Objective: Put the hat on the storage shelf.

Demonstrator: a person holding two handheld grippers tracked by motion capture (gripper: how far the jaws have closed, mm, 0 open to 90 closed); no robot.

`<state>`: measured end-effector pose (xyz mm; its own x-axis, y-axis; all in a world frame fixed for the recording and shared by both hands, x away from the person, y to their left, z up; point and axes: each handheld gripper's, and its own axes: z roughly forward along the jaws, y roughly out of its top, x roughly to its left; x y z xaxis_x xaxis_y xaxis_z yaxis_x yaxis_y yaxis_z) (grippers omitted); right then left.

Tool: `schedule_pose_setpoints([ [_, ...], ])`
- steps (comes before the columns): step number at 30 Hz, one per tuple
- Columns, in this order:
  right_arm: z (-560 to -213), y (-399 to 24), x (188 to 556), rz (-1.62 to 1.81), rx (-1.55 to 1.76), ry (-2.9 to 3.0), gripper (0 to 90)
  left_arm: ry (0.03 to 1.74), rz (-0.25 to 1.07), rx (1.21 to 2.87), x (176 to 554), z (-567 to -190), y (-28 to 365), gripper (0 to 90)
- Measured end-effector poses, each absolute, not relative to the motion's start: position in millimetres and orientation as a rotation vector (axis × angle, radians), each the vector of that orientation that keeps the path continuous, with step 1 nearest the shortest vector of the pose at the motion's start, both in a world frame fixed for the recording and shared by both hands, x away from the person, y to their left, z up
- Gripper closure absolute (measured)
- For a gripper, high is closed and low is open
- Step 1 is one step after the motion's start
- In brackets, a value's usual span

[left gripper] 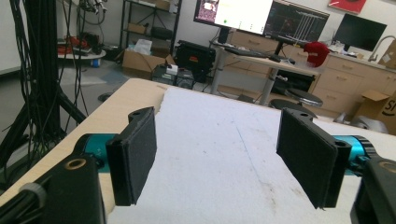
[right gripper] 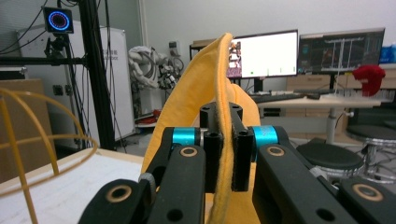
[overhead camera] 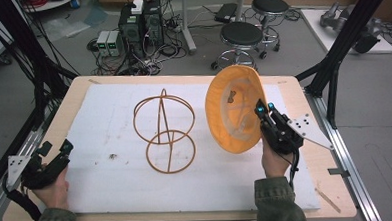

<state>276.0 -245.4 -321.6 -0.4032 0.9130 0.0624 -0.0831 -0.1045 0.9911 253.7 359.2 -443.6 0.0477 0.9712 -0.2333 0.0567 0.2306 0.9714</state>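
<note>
The right gripper [overhead camera: 263,109] has its jaws clenched on the edge of an orange hat [overhead camera: 234,109], holding it up off the white mat [overhead camera: 109,124] that covers the worktop [overhead camera: 293,93], just to the right of the wire stand [overhead camera: 164,132]. In the high view the hat stands on edge, its hollow inside turned toward the wire stand and a small tag showing near the crown. In the right gripper view the orange hat's [right gripper: 196,98] fabric runs straight up between the two black pads, which press on it from both sides, and a curve of the wire stand [right gripper: 28,135] shows at the left. The wire stand, two orange rings joined by arched rods, sits on the mat near its middle, apart from the hat. The left gripper [overhead camera: 60,149] rests far to the left of the wire stand, at the mat's near left edge, with its jaws released and spread wide; in the left gripper view [left gripper: 224,154] only bare mat lies between the pads.
</note>
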Motion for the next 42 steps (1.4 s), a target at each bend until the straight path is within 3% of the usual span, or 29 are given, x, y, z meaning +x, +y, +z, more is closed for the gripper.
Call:
schedule_pose_setpoints([
  [14,-297.5,-228.4,287.7,1.605,0.925,1.366,86.8,1.312,0.962,1.075,249.6,-443.4,358.8,29.6],
  [42,-250.5,-128.3,294.8,1.697,0.709,1.486,86.6,1.313,0.958,1.054,248.1,-443.3,360.4,29.8],
])
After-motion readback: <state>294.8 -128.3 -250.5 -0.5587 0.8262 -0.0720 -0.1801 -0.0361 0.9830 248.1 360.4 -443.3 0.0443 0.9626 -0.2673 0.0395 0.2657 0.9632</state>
